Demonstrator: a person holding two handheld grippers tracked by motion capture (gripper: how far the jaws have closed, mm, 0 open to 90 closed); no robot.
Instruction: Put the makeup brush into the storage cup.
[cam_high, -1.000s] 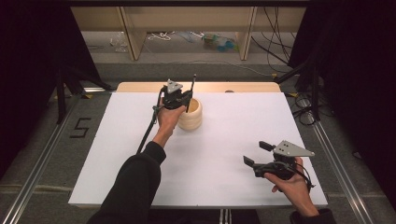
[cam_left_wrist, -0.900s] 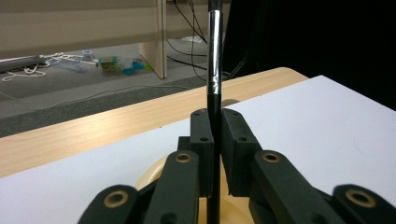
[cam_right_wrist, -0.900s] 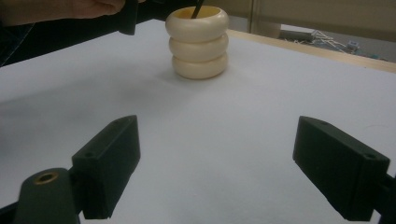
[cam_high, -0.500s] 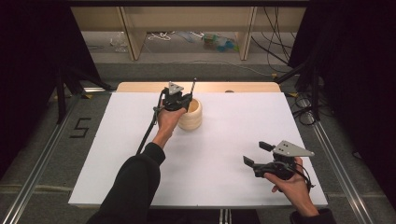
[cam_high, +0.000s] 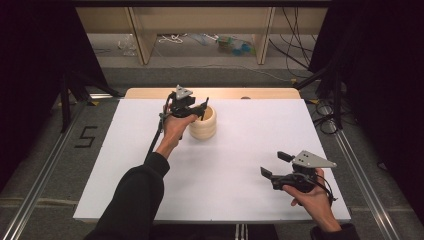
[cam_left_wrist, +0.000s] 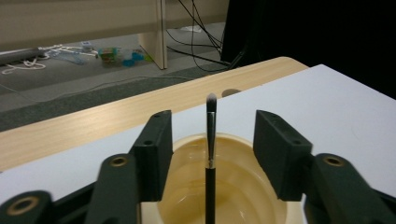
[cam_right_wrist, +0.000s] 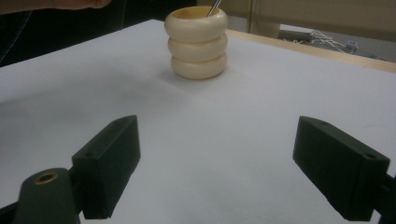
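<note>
My left gripper (cam_high: 199, 109) hovers over the cream ringed holder (cam_high: 203, 124) at twelve o'clock on the white table (cam_high: 240, 150), forearm stretched forward. Its jaws have just been opening and now stand spread, the brush (cam_left_wrist: 210, 154) upright between them, untouched, its handle down inside the holder. My right gripper (cam_high: 272, 165) rests at four o'clock, jaws wide apart, nothing between. Cables (cam_high: 300, 55) lie on the floor beyond.
</note>
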